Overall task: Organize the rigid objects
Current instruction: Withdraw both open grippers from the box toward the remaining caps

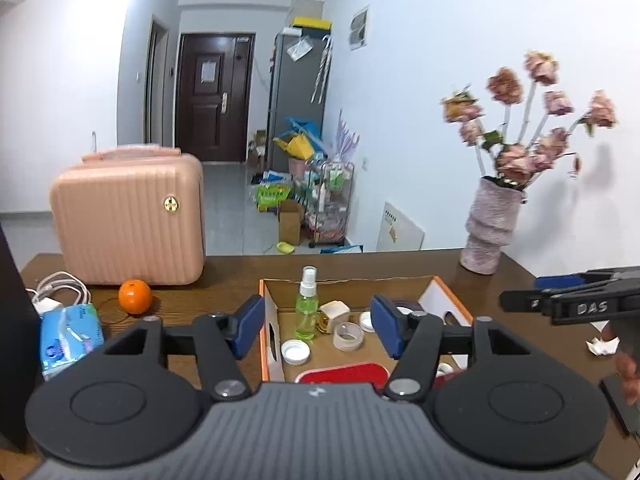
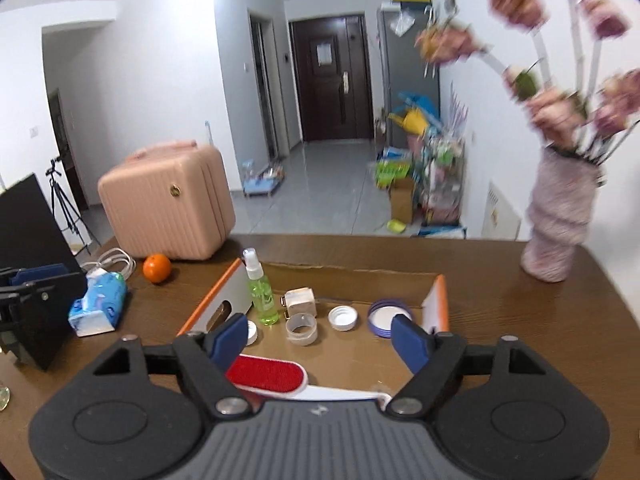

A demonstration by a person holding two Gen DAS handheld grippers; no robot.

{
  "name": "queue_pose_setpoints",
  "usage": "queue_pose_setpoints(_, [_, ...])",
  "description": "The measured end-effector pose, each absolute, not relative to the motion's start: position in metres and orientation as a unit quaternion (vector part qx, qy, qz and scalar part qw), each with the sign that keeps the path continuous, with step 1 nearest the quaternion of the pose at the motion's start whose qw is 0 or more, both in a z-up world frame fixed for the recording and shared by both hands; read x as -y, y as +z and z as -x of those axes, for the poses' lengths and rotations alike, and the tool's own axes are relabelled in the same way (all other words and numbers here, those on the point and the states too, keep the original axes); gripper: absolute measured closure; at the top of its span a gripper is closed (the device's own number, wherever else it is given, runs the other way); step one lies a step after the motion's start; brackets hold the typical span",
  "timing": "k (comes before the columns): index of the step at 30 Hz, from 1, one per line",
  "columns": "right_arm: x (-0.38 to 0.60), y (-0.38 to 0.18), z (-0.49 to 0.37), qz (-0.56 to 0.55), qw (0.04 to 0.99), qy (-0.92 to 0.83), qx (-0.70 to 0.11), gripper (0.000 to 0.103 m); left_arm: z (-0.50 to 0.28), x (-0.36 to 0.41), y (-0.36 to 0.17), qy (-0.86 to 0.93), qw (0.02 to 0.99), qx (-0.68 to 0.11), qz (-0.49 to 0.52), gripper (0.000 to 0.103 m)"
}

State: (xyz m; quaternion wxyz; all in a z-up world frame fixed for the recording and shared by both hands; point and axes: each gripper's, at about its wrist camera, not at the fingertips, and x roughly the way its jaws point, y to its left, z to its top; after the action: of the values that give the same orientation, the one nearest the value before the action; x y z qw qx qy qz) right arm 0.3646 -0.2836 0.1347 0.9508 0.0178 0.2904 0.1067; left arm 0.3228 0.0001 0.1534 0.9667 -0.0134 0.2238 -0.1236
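Observation:
An orange-edged cardboard box [image 1: 267, 300] [image 2: 208, 300] lies open on the brown table. Inside stand a green spray bottle [image 1: 307, 308] [image 2: 262, 288], a small cream cube [image 1: 334, 316] [image 2: 300, 301], a clear tape ring [image 1: 348, 336] [image 2: 302, 330], white caps [image 1: 295, 352] [image 2: 342, 317], a purple-rimmed lid [image 2: 386, 316] and a red lint brush [image 1: 344, 373] [image 2: 266, 372]. My left gripper [image 1: 318, 330] is open and empty above the box. My right gripper [image 2: 320, 340] is open and empty above the brush; it also shows at the right edge of the left wrist view [image 1: 568, 300].
A pink case [image 1: 128, 216] [image 2: 168, 204], an orange [image 1: 135, 297] [image 2: 157, 268], a tissue pack [image 1: 68, 338] [image 2: 98, 306] and a white charger cable [image 1: 52, 292] sit left of the box. A vase of flowers [image 1: 490, 232] [image 2: 556, 220] stands at the back right.

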Motion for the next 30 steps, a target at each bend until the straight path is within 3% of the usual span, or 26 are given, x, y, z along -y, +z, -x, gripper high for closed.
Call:
queue_pose_setpoints(9, [0.31,0.138,-0.245,0.0,0.961,0.094,-0.258,0.022,-0.22,-0.005,0.159,-0.143,0.972,-0.188,0.01,0.034])
queue_pose_setpoints(18, [0.303,0.098,-0.137,0.002,0.974,0.06,-0.217,0.018,-0.133,-0.018,0.116,-0.152,0.974,-0.168,0.022,0.03])
queue_pose_setpoints(30, [0.287,0.044,-0.092,0.005,0.977,0.042,-0.208,0.018,-0.12,-0.036,0.057,-0.075,0.976,-0.206,-0.006,0.028])
